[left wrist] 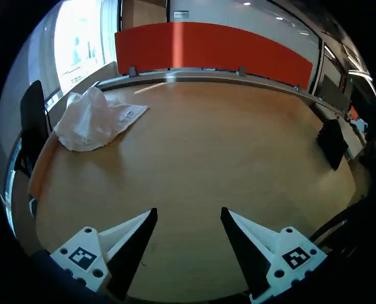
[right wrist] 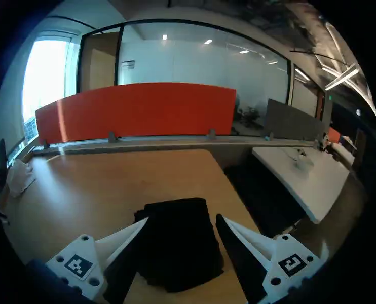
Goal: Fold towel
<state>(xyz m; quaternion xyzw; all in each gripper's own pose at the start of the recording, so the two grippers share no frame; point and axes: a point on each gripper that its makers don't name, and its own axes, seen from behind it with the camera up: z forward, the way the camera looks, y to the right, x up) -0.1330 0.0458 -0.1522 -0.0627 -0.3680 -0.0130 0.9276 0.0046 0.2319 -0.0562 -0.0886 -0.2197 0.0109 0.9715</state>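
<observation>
A crumpled white towel (left wrist: 89,120) lies on the wooden table (left wrist: 203,147) at the far left, well ahead of my left gripper (left wrist: 189,215), which is open with nothing between its fingers. The same white towel (right wrist: 19,177) appears small at the left edge in the right gripper view. A folded black towel (right wrist: 180,238) rests near the table's right edge, directly in front of and partly between the fingers of my right gripper (right wrist: 182,222), which is open and hovers just above it. That black stack (left wrist: 334,142) is also at the right in the left gripper view.
An orange divider panel (left wrist: 213,48) on a metal rail runs along the table's far edge. A black chair (left wrist: 33,121) stands beyond the left edge. A white desk (right wrist: 309,177) sits across an aisle to the right.
</observation>
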